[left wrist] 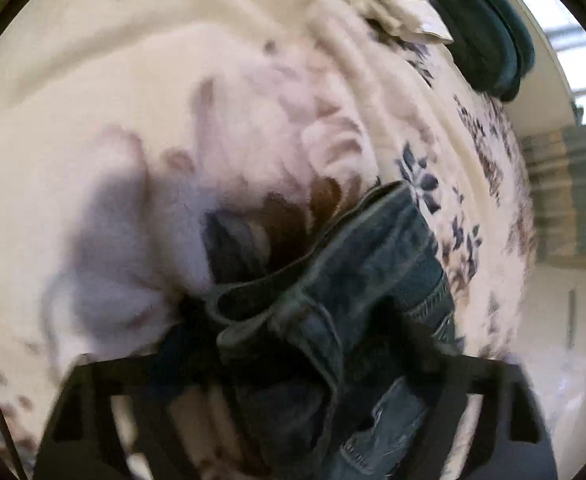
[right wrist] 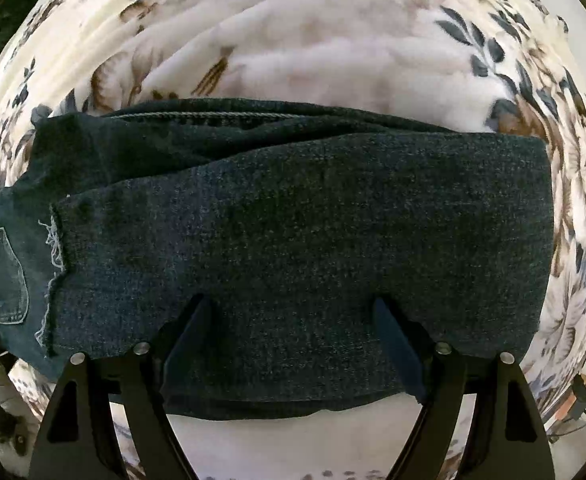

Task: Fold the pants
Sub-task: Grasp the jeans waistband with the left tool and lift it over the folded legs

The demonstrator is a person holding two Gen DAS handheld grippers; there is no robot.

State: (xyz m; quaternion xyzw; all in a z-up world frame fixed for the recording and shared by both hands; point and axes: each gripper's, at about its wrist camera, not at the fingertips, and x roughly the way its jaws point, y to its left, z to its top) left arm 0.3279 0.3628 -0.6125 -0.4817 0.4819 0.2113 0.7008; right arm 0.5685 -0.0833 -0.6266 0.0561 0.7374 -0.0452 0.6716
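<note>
The dark blue denim pants [right wrist: 293, 216] lie folded in a wide band across a floral bedspread [right wrist: 293, 40]. A back pocket [right wrist: 1, 276] and a frayed hem [right wrist: 53, 248] show at the left end. My right gripper [right wrist: 293, 308] points straight down over the near edge of the fold and is open, its fingertips [right wrist: 201, 312] spread wide on the denim. The left wrist view is blurred. There my left gripper [left wrist: 293, 316] has a bunched, seamed edge of the pants [left wrist: 333, 264] filling the gap between its dark fingers, and it looks shut on it.
The cream bedspread [left wrist: 113, 120] with blue and brown flowers fills both views. A dark green cushion [left wrist: 489, 32] lies at the bed's far edge, with a bright window [left wrist: 565, 20] behind it. Cables [right wrist: 577, 396] lie on the floor at the lower right.
</note>
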